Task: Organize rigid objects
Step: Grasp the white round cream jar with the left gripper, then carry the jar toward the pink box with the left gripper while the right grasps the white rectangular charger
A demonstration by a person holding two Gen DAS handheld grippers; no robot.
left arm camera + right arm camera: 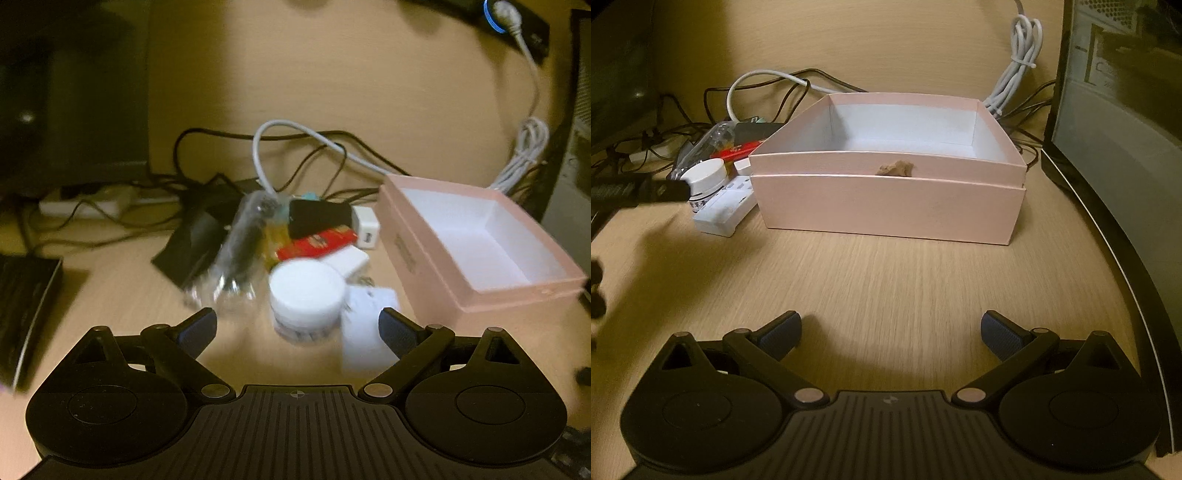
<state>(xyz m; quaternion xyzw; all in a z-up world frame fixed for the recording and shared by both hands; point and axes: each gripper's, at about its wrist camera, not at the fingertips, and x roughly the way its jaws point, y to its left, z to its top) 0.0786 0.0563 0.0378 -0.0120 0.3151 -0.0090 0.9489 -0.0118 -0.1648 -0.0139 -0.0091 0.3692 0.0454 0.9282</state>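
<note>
While both grippers, left [297, 326] and right [891, 330], gape wide and empty, bare wood-grain desk [886, 277] stretches before the open pink cardboard box [886, 210].

The left gripper [297, 326] hangs with its jaws spread wide and nothing between them. Just ahead stands a white-lidded jar [304, 297], a white adapter [365, 325] touching its right side. Beyond lie a clear plastic packet [240, 243], a red box [319, 242] and a black case [319, 218] (all blurred). Ahead to the right sits an open pink box [428, 266].
</note>
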